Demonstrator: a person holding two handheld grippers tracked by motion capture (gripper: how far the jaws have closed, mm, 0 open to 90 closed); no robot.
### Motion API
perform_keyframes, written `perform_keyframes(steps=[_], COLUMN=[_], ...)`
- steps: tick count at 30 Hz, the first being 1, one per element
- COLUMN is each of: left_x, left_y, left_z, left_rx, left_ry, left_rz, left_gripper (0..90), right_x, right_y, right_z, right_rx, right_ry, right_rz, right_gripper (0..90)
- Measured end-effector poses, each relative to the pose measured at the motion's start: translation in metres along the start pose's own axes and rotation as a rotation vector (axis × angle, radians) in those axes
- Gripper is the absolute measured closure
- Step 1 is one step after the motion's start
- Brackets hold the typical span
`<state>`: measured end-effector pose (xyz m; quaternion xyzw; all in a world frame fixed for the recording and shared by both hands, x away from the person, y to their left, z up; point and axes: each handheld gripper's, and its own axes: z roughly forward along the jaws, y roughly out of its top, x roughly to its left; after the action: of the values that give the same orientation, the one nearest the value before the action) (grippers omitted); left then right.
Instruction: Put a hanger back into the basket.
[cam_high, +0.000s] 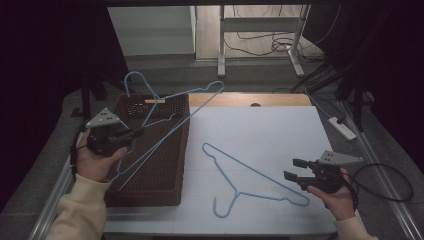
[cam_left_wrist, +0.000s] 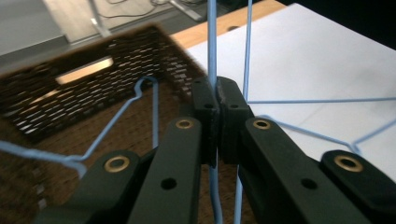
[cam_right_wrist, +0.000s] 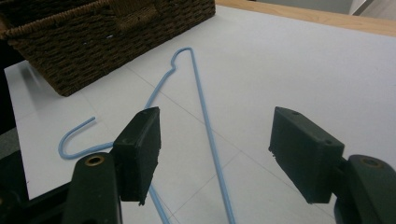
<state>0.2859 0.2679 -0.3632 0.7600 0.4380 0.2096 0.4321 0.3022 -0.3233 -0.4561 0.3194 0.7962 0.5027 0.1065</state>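
Likely snag ahead: tangling. Left gripper (cam_high: 131, 134) with jaws clamped on the wire of a blue hanger (cam_high: 165, 120), held tilted over the wicker basket (cam_high: 150, 192) at the left of the surface (cam_high: 280, 130), its far corner jutting past the basket's far right rim. A second blue hanger (cam_high: 137, 82) leaning in the basket behind it, hook up at the far end; the two wires crossing closely, possibly touching. Lowering or pulling the held one could hook the other and drag it out. Thin wire pinched at one point could also pivot or slip between the jaws.

Third blue hanger (cam_high: 250, 182) lying flat on the white surface, near the front, hook toward the near edge. Right gripper (cam_high: 294, 169) just right of it, jaws apart and empty, pointing left toward its long bar; in the right gripper view, that bar running up between the jaws (cam_right_wrist: 212, 140). Closing too high would miss the flat wire; pressing down could skid it away.

Left hand (cam_high: 95, 157) raised over the basket's left rim, gripper aimed right. Right hand (cam_high: 337, 195) low, near the front right corner, gripper level.
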Motion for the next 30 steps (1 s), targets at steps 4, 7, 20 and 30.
perform_keyframes(steps=[4, 7, 20, 30], left_x=[0.011, 0.016, 0.039, 0.049], left_y=[-0.007, -0.013, -0.035, -0.050], left_z=[-0.002, -0.002, -0.009, -0.006], left_rx=[0.005, 0.014, 0.040, 0.074], left_ry=[0.028, 0.046, 0.098, 0.111], left_rz=[-0.010, -0.018, -0.049, -0.067], left_gripper=[88.2, 88.1, 88.2, 88.2], right_x=[-0.001, -0.001, -0.002, -0.002], right_y=[-0.001, -0.002, -0.003, -0.003], right_z=[0.000, 0.000, 0.000, 0.000], right_rx=[-0.002, 0.001, 0.006, 0.005], right_ry=[0.000, -0.001, 0.000, 0.003], right_rz=[0.007, 0.011, 0.013, 0.017], right_gripper=[34.3, 34.3, 34.2, 34.0])
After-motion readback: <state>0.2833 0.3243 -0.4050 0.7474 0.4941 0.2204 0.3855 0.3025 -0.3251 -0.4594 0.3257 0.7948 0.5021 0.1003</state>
